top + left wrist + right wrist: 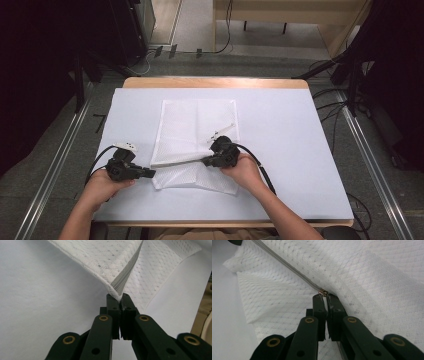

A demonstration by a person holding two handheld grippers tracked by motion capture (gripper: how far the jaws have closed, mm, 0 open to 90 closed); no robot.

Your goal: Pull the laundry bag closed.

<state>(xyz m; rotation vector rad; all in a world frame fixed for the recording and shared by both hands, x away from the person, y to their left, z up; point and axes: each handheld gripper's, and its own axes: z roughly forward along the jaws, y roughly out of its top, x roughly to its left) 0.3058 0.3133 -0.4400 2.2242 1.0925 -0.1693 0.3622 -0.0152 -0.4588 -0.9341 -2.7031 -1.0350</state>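
A white mesh bag (pixel 197 125) with a grey zipper (pixel 177 161) lies on the white table cover. My left gripper (pixel 152 173) is shut on the bag's corner (pixel 115 293) at the zipper's end (pixel 119 290). My right gripper (pixel 205 161) is shut on the zipper pull (pixel 325 300), just behind the small metal slider (pixel 323 292). The zipper (pixel 287 267) runs taut and closed between the two grippers. Below the zipper a flap of mesh (pixel 195 177) lies folded on the table.
The white cover (pixel 285 140) spreads over a wooden table (pixel 215 82). A small white tag or cord (pixel 221 131) lies on the bag near the right gripper. Dark stands and cables stand on the floor on both sides.
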